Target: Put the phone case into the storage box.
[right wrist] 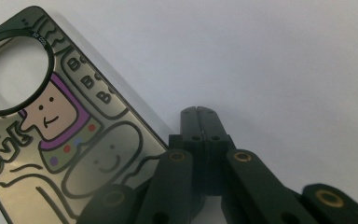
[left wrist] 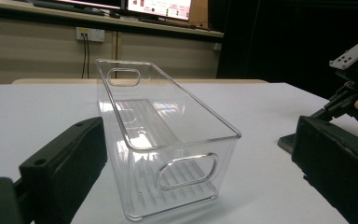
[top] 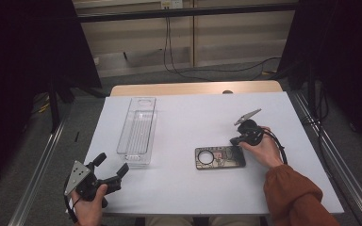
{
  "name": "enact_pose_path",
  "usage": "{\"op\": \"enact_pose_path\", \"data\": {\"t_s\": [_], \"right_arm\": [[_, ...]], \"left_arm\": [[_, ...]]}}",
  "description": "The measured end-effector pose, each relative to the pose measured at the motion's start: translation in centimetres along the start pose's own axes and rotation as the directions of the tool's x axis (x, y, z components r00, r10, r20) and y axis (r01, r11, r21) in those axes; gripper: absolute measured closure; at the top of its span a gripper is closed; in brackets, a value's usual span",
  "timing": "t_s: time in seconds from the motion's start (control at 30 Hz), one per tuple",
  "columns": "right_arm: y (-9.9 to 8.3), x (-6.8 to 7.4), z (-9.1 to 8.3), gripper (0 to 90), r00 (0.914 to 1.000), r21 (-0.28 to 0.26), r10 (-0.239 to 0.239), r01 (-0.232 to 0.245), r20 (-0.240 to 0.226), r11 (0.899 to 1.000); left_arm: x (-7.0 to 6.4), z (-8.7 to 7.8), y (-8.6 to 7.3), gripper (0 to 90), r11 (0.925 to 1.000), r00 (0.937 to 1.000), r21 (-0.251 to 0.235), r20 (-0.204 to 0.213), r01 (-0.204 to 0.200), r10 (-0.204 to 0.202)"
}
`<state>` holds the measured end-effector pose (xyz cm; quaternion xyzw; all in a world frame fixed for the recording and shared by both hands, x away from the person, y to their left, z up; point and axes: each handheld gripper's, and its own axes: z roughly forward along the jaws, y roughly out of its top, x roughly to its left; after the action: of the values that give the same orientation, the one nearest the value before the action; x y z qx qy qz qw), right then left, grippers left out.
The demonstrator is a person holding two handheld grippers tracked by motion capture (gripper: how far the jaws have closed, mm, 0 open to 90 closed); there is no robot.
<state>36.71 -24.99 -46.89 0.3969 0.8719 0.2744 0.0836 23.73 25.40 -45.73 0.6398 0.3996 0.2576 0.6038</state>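
Watching from the side: the person is working the right tongs [top: 238, 139] down at the near end of a phone case [top: 220, 157] lying flat on the white surface [top: 193, 117].
Right tongs: their jaws are pressed together, closed right at the case's edge; whether they are pinching that rim or only touching it, I cannot tell from the right gripper view.
Left tongs [top: 109, 168]: they are hanging wide apart and holding nothing, with the clear bin [left wrist: 168, 140] standing just ahead of them.
Where the case is lying: directly under and beside the right tongs, well apart from the left tongs, with the bin between.
How it is likely handling: I am judging it light, thin and slightly bendy, with a glossy face that could be slipping out of a shallow pinch; lying flat, it is offering little to get under.
Where to be gripping: along a side rim or at the camera cut-out [right wrist: 11, 77], where a jaw can be hooking an edge.
How the case [right wrist: 65, 140] is looking: dark-bordered, smoky see-through, carrying cartoon figures, bubble lettering and a big round opening.
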Motion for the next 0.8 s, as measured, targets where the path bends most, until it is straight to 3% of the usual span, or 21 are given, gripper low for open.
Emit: {"op": "enact_pose_path", "data": {"t_s": [0.13, 0.43, 0.67, 0.8], "right_arm": [[-0.2, 0.3, -0.2, 90.0, 1.0000, 0.010, -0.004, 0.004, 0.007, 1.000], [-1.4, 0.3, -0.6, 90.0, 0.9999, -0.033, 0.003, -0.004, -0.016, 0.999], [-2.0, 0.5, -0.9, 90.0, 0.9998, -0.043, -0.009, 0.009, -0.015, 0.999], [-2.3, 0.6, -1.1, 90.0, 0.9996, -0.040, 0.007, -0.008, -0.028, 0.999]], "left_arm": [[0.0, 0.0, 0.0, 3.3, 1.0000, 1.0000, 0.001, -0.001, 0.001, -0.001], [-0.1, 0.0, 0.0, 3.3, 1.0000, 1.0000, -0.001, 0.001, 0.006, -0.006], [-0.1, 0.0, 0.0, 3.3, 1.0000, 1.0000, -0.001, -0.001, 0.005, -0.005], [-0.1, 0.0, 0.0, 3.3, 1.0000, 1.0000, -0.002, -0.005, 0.001, -0.001]]}}
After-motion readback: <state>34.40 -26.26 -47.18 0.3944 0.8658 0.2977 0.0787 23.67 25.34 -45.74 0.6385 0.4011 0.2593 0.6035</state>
